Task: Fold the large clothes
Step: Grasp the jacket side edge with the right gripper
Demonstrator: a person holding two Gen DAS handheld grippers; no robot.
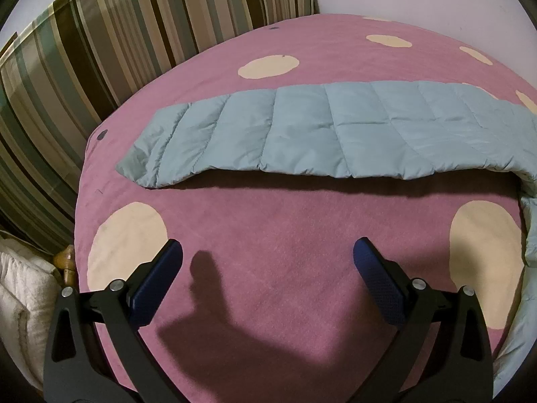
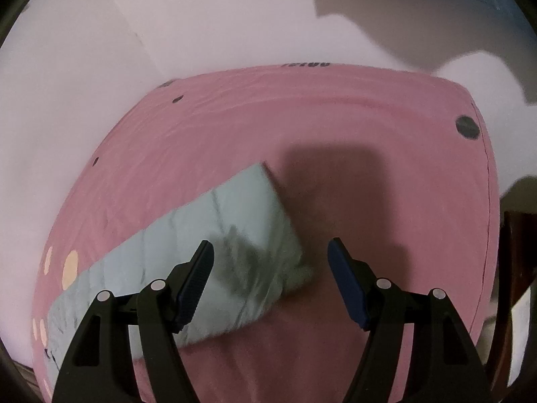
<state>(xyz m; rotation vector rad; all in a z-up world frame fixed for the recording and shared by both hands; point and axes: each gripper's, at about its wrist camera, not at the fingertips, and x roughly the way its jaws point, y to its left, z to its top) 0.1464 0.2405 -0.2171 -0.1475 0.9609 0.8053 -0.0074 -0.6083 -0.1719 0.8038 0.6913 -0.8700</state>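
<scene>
A light blue quilted garment [image 1: 335,131] lies folded into a long strip across the pink bed cover [image 1: 268,218] with cream dots. Its right end curls down along the edge of the left wrist view. My left gripper [image 1: 268,245] hovers open over bare cover in front of the strip, with nothing between its fingers. In the right wrist view, which is blurred, one end of the garment [image 2: 241,208] lies slanted on the cover [image 2: 302,117]. My right gripper [image 2: 271,244] stands over that end's near corner with its jaws apart and not pressing on the fabric.
A striped cushion or curtain [image 1: 117,33] rises behind the bed at the left. White bedding [image 1: 20,295] and a wooden knob [image 1: 67,258] sit beside the bed's left edge. A pale wall [image 2: 100,67] stands behind the bed, and dark wooden furniture [image 2: 517,252] at its right.
</scene>
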